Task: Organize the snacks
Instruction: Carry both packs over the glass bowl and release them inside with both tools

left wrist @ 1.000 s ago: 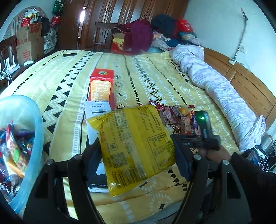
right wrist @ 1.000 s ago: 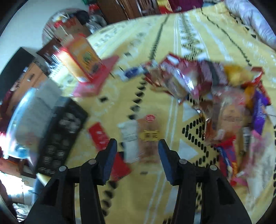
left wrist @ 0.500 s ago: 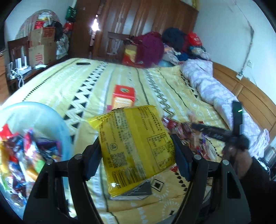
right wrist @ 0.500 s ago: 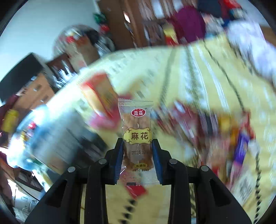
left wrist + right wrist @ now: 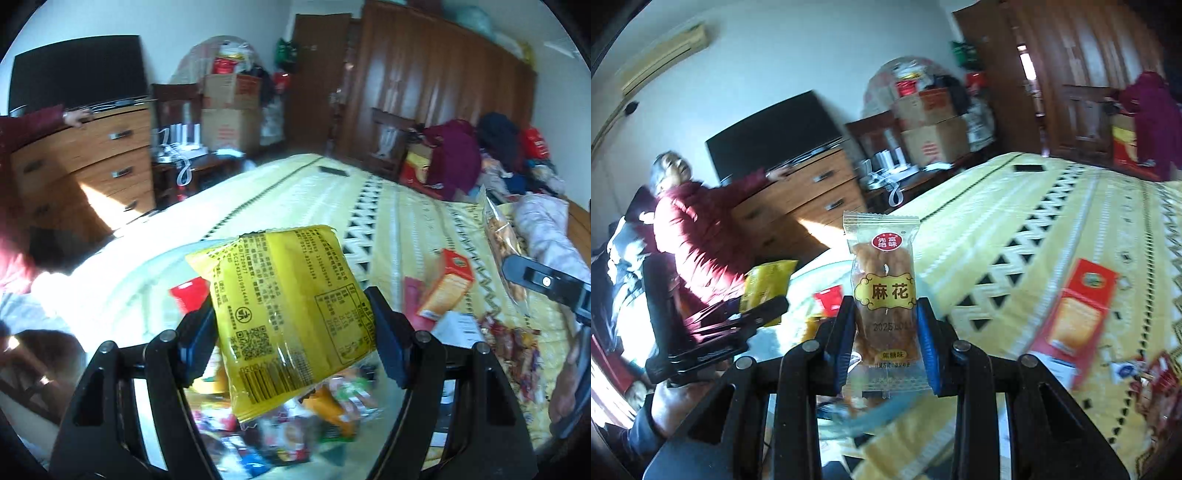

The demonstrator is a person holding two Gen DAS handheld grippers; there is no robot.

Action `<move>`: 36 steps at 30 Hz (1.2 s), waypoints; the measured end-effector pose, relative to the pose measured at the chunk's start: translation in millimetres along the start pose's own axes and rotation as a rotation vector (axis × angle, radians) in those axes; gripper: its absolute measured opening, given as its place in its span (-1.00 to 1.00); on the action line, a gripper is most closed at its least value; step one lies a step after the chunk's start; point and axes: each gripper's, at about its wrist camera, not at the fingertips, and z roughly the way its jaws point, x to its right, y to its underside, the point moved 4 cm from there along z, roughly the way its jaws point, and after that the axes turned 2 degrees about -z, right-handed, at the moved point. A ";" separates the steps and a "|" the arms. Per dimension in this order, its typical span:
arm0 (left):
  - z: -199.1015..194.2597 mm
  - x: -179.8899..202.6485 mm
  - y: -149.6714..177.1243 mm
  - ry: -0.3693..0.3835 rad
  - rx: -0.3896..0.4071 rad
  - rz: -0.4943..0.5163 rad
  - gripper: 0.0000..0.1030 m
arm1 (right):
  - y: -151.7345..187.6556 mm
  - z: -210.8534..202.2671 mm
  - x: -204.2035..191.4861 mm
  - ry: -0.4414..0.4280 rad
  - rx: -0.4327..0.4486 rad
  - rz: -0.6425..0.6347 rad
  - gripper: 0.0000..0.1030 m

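left gripper (image 5: 293, 341): fingers closed on the yellow snack packet (image 5: 286, 314), pads pressing its two side edges. the packet hangs just above the clear tub (image 5: 147, 273) of snacks, tilted, its lower seam over the heaped wrappers. judged light, puffed and crinkly; the glossy film looks slippery, so a hold across the flat body near the lower half, as now, seems sounder than a pinch on a seam. contents likely brittle; firm squeezing not advised.

right gripper (image 5: 886, 334): fingers closed on the twisted-dough snack pack (image 5: 884, 291), held upright by its lower half, near the rim of the tub. the pack is small, clear-wrapped and light, and the pastry inside looks stiff and liable to snap. side grip on the body is adequate; the empty sealed ends would fold.

beyond the tub, on the yellow bedspread (image 5: 1052, 229): a red biscuit box (image 5: 1078, 310) lying flat, judged rigid and easy to take by its long sides. loose wrappers (image 5: 513, 350) lie past the box. far behind the tub, a person in a red jacket (image 5: 690, 240) reaches to a dresser (image 5: 809, 199).
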 end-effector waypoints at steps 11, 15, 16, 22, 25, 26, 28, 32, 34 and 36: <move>24.6 -20.5 10.2 -0.038 -0.081 -0.027 0.46 | 23.5 82.0 -57.6 -0.073 -0.145 -0.049 -0.30; 22.0 -23.7 10.3 -0.041 -0.088 -0.029 0.46 | 23.8 85.6 -58.3 -0.068 -0.153 -0.050 -0.30; 22.5 -23.7 10.5 -0.040 -0.089 -0.029 0.46 | 23.9 85.3 -58.5 -0.069 -0.153 -0.050 -0.30; 25.5 -27.3 9.4 -0.036 -0.094 -0.032 0.46 | 22.5 89.2 -56.7 -0.066 -0.161 -0.050 -0.30; 26.3 -29.1 10.0 -0.037 -0.097 -0.033 0.46 | 22.2 92.5 -56.1 -0.064 -0.164 -0.049 -0.30; 26.9 -30.0 10.4 -0.038 -0.099 -0.034 0.46 | 22.3 93.5 -55.9 -0.065 -0.166 -0.048 -0.30; 27.5 -31.0 11.1 -0.039 -0.101 -0.034 0.46 | 23.1 94.7 -56.3 -0.065 -0.168 -0.048 -0.30; 28.7 -33.5 11.7 -0.044 -0.107 -0.040 0.46 | 24.9 99.0 -57.2 -0.069 -0.176 -0.047 -0.30; 29.5 -34.0 11.4 -0.048 -0.111 -0.043 0.47 | 25.6 100.7 -58.0 -0.069 -0.180 -0.046 -0.30; 31.3 -34.7 11.6 -0.053 -0.117 -0.044 0.48 | 26.5 103.0 -57.5 -0.073 -0.185 -0.042 -0.28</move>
